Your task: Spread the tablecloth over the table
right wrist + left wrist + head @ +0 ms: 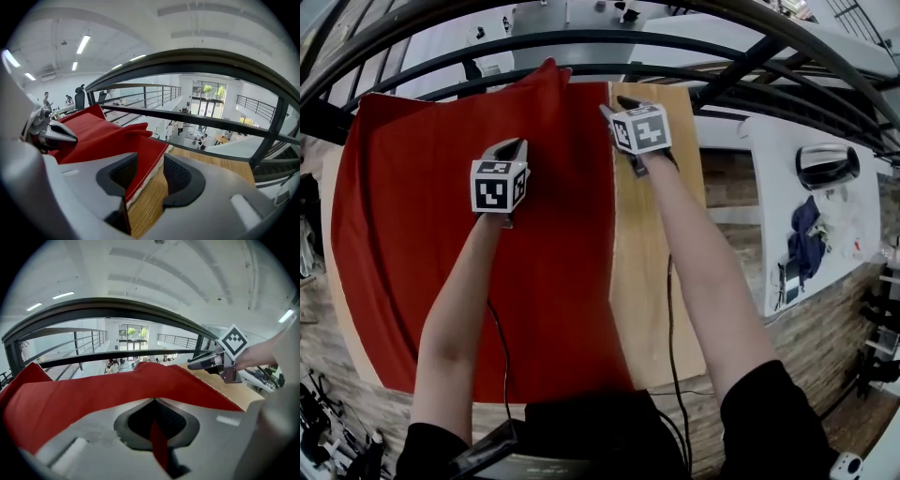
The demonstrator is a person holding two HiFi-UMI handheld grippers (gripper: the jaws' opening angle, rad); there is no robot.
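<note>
Left gripper (514,145) pinches the red tablecloth (412,216); right gripper (623,103) holds its jaws spread round the cloth's edge. Best to clamp there first — then draw both evenly toward three o'clock over the table (654,281).

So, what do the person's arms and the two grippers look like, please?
Both the left gripper and the right gripper have pale grey bodies with black ribbed fingers. Each carries a white cube printed with black square markers. A thin black cable runs back from each gripper along the arm. The person wears short black sleeves; otherwise the arms are bare.
</note>
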